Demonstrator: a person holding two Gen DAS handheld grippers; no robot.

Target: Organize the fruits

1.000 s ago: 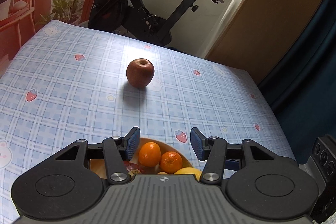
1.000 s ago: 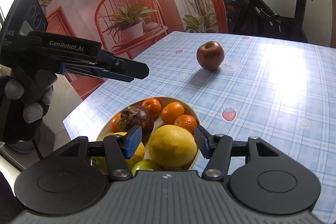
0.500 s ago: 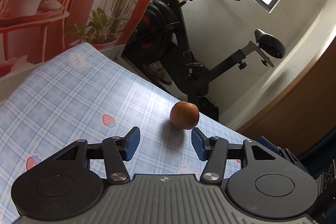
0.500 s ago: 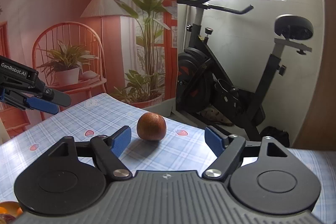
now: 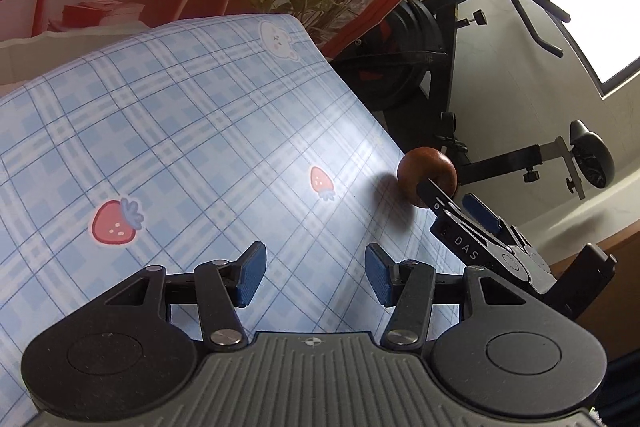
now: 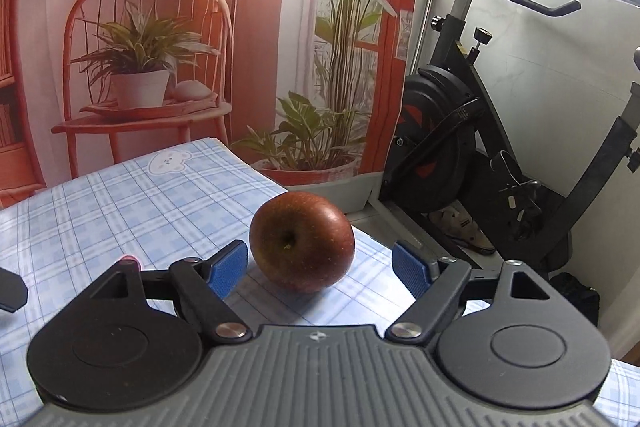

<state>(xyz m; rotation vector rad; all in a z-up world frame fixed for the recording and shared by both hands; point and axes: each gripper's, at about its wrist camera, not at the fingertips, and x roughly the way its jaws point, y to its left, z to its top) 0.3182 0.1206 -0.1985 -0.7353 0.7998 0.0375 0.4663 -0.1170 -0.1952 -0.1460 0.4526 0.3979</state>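
A dark red apple [image 6: 302, 241] rests on the blue checked tablecloth [image 6: 120, 211], close to the table's far edge. My right gripper [image 6: 320, 265] stands open around it: one blue pad lies to the left and one to the right, and neither touches the fruit. In the left wrist view the apple [image 5: 424, 173] shows further off at the right, with the right gripper [image 5: 454, 203] reaching it from the lower right. My left gripper [image 5: 314, 269] hovers open over bare cloth, with nothing between its fingers. The fruit bowl is out of view.
The table edge [image 6: 256, 167] drops off just behind and to the right of the apple. Beyond it stand a black exercise bike [image 6: 460, 147] and a backdrop showing a chair and plants [image 6: 152, 67]. The tip of the left gripper [image 6: 10, 293] shows at the left border.
Both grippers left the fruit bowl and crossed the table towards the apple. The right jaws widened and now flank it. The left gripper rolled, so its view is tilted.
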